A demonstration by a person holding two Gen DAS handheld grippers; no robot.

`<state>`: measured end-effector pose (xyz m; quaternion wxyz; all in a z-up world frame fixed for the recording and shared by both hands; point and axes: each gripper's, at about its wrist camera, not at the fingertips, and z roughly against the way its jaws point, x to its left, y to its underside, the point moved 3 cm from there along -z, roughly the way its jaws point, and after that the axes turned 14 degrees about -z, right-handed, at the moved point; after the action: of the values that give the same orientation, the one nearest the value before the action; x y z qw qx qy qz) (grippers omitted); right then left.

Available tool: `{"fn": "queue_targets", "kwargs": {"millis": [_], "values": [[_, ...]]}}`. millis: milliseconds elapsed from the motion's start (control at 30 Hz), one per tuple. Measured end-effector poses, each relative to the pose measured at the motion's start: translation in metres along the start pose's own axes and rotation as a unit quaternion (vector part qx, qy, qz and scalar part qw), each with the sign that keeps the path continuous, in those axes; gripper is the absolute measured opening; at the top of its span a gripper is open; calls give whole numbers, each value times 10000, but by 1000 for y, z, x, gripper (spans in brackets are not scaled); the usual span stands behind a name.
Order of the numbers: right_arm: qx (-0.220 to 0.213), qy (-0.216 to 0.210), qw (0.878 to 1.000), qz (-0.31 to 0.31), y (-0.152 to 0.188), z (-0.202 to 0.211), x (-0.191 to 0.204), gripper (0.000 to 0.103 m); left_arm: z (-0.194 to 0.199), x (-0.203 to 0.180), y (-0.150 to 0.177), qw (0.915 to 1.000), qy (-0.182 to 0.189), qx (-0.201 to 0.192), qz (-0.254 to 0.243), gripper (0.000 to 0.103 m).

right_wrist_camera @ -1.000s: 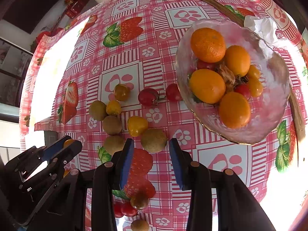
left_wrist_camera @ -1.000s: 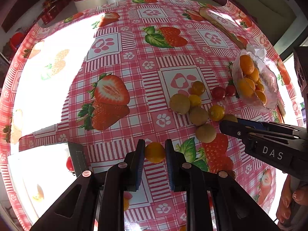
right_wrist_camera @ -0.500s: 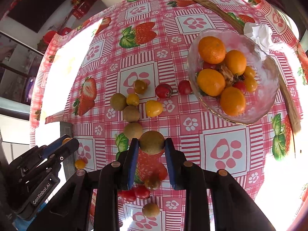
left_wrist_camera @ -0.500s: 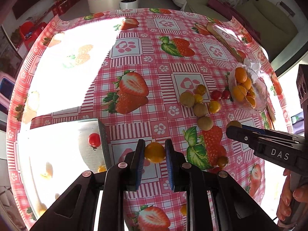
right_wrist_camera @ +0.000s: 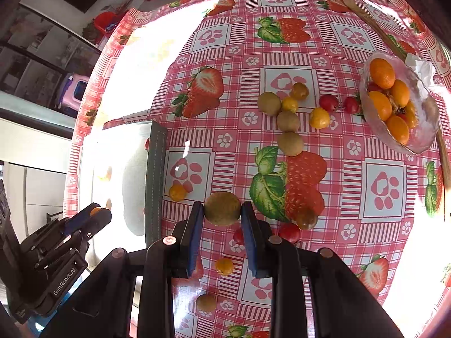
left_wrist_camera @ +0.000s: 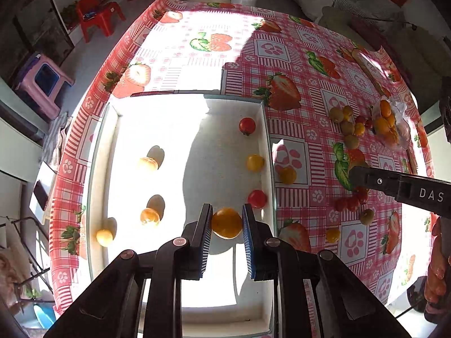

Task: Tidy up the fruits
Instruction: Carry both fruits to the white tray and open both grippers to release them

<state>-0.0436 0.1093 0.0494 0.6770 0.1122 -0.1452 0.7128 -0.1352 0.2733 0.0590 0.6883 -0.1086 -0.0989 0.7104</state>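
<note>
My left claw (left_wrist_camera: pixel 227 222) is clenched on a small round orange fruit (left_wrist_camera: pixel 226 223), held above the shallow white rectangular tray (left_wrist_camera: pixel 266 140) on the strawberry-print table (right_wrist_camera: pixel 282 56). My right claw (right_wrist_camera: pixel 222 209) grips a round brownish-green fruit (right_wrist_camera: pixel 222 208) above the table, beside the tray's edge.

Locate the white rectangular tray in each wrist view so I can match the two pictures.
Left wrist view: the white rectangular tray fills the centre and lower left, under the left tool, which is shut on a small orange fruit.
Right wrist view: only the tray's grey right wall and washed-out floor show, at mid left.
Shared landmark: the clear glass bowl of oranges, at the right edge in both.
</note>
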Motion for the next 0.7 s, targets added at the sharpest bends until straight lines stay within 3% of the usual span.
{"fn": "queue_targets", "kwargs": {"millis": [333,700], "values": [[500,-62,9960,735,31,-40,85,30,-17,51,63,9973,-313,401,529,23],[1000,302,9877,1161,48,-100,129,30,-39,64,81,9955,-430,618,580,23]]}}
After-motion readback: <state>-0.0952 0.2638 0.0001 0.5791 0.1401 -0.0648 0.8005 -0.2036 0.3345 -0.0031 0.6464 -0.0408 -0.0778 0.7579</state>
